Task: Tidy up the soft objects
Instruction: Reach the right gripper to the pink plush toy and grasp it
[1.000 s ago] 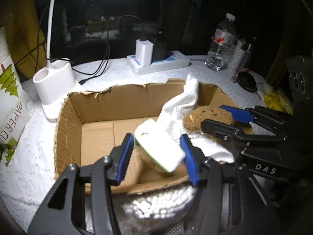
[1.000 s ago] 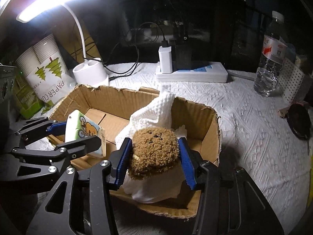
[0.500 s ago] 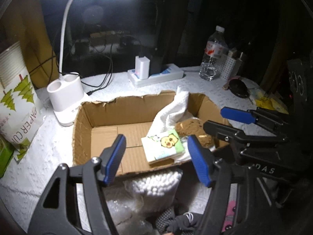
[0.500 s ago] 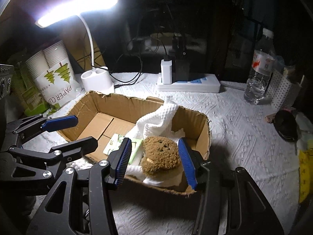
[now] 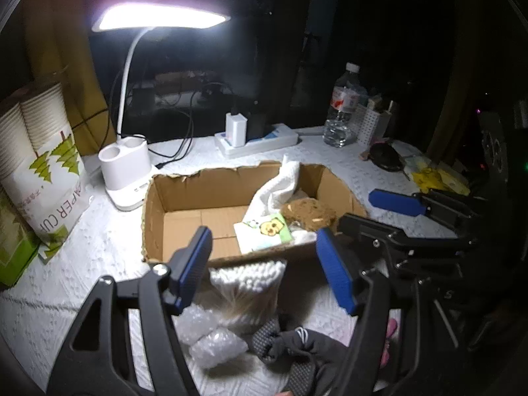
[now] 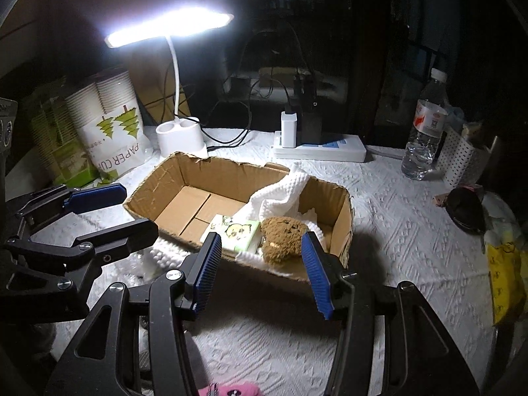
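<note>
On the table [image 6: 412,231], under a lit desk lamp [image 6: 168,28], sits one open cardboard box [image 6: 184,171]. Three soft things lie at its right end: a white towel [image 6: 280,191] draped up over the far wall, a small tissue pack [image 6: 236,231] with a cartoon print lying flat on the box floor, and a brown plush toy [image 6: 283,237] just beside the pack, resting on the towel. The rest of the box floor is bare.

Both grippers hang in front of the box, tilted downward toward it. The left gripper [image 5: 264,270] has its jaws released with nothing between them; they have just been opening, and the tissue pack [image 5: 264,232] lies free in the box beyond them. The right gripper [image 6: 260,274] also has its jaws apart, clear of the plush toy, which sits untouched inside the box.

Near the front wall of the box, outside it, lie a bag of cotton swabs [image 5: 247,283], a piece of bubble wrap [image 5: 214,343] and a dark glove [image 5: 297,349]. One water bottle [image 6: 425,132] stands at the far right.
</note>
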Demonstrator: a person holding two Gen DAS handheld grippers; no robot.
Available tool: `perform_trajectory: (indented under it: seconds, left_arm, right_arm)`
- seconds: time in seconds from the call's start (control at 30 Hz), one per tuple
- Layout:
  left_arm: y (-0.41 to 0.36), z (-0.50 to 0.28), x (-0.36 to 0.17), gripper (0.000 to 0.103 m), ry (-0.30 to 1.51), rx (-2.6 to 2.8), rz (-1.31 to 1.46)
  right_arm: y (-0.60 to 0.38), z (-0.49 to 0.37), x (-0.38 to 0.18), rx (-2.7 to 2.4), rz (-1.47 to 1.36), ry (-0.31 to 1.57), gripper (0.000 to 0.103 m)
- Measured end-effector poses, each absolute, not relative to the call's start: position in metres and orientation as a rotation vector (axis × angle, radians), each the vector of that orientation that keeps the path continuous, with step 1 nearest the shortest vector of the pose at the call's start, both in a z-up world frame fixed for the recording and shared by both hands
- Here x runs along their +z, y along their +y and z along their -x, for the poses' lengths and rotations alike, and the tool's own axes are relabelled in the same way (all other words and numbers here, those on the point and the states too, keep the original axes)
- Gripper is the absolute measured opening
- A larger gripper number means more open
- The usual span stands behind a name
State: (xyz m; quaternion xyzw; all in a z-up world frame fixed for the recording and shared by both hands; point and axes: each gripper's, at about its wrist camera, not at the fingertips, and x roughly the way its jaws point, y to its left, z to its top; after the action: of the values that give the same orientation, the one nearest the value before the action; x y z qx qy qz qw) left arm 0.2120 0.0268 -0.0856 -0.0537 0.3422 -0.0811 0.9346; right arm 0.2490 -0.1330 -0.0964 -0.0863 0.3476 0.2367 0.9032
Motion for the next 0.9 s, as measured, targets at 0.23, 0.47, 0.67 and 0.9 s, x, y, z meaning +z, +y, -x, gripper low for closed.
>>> perform_trajectory:
  seconds: [0.23,0.47,0.67,0.9]
  left_arm:
    - [0.022,-0.191,-0.082,0.067,0.678,-0.183,0.107]
    - [0.019,-0.17,-0.084,0.068,0.673,-0.189,0.111]
    - [0.019,-0.152,-0.093,0.073,0.679,-0.188,0.121]
    - [0.019,-0.136,-0.105,0.073,0.693,-0.187,0.122]
  right_arm:
    - [-0.138,-0.227,-0.093,0.475,0.183,0.707,0.053]
    - [-0.143,-0.204,-0.096,0.467,0.185,0.705,0.054]
    - [-0.145,-0.189,-0.106,0.465,0.184,0.718,0.054]
    - [-0.148,-0.173,-0.12,0.461,0.184,0.737,0.054]
